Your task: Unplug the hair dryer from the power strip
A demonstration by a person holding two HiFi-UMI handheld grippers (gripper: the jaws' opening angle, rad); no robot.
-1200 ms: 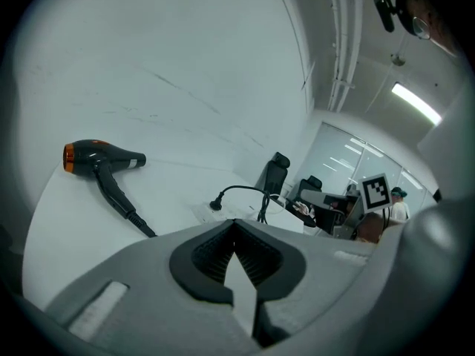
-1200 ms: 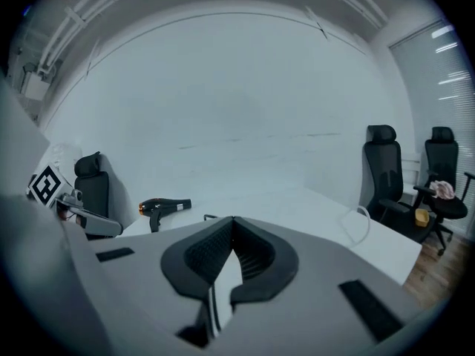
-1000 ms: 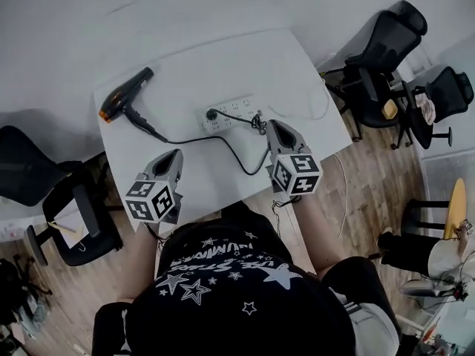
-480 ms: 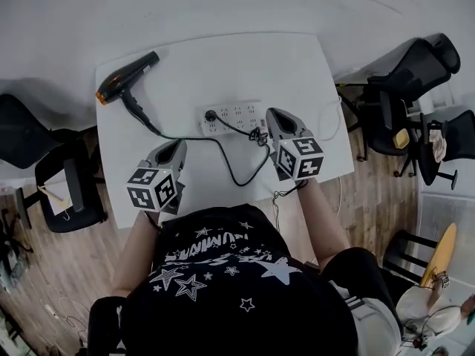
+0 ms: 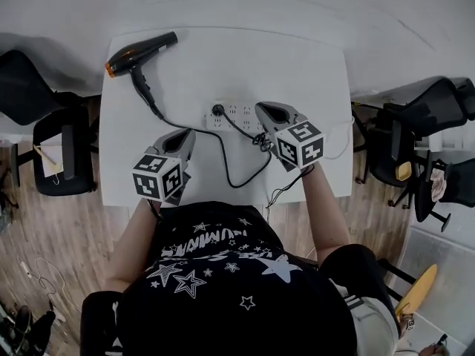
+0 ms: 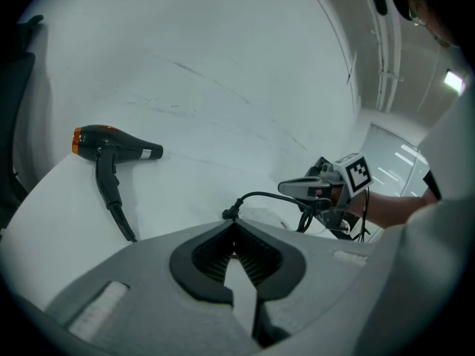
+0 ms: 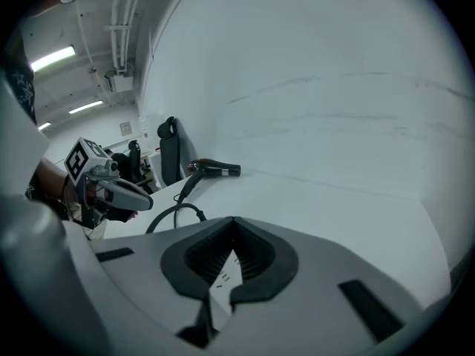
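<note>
A black hair dryer [image 5: 139,55] with an orange nozzle lies at the far left of the white table [image 5: 312,73]. Its black cord [image 5: 223,175] loops toward me and back up to a plug [image 5: 217,110] seated in the white power strip [image 5: 236,115]. My right gripper [image 5: 261,108] is shut and empty, its tip over the strip's right end beside a knot of cord [image 5: 260,136]. My left gripper [image 5: 188,134] is shut and empty, short of the strip's left end. In the left gripper view the plug [image 6: 230,213] sits just past the jaw tips [image 6: 234,222].
Black office chairs stand left [image 5: 63,154] and right [image 5: 401,139] of the table. A thin white cable [image 5: 338,136] curls at the table's right edge. The hair dryer [image 7: 215,170] and my left gripper [image 7: 122,193] show in the right gripper view.
Both grippers have moved forward across the table toward the power strip, the right one farther, and it has turned. Both stayed shut. The head view has shifted.
</note>
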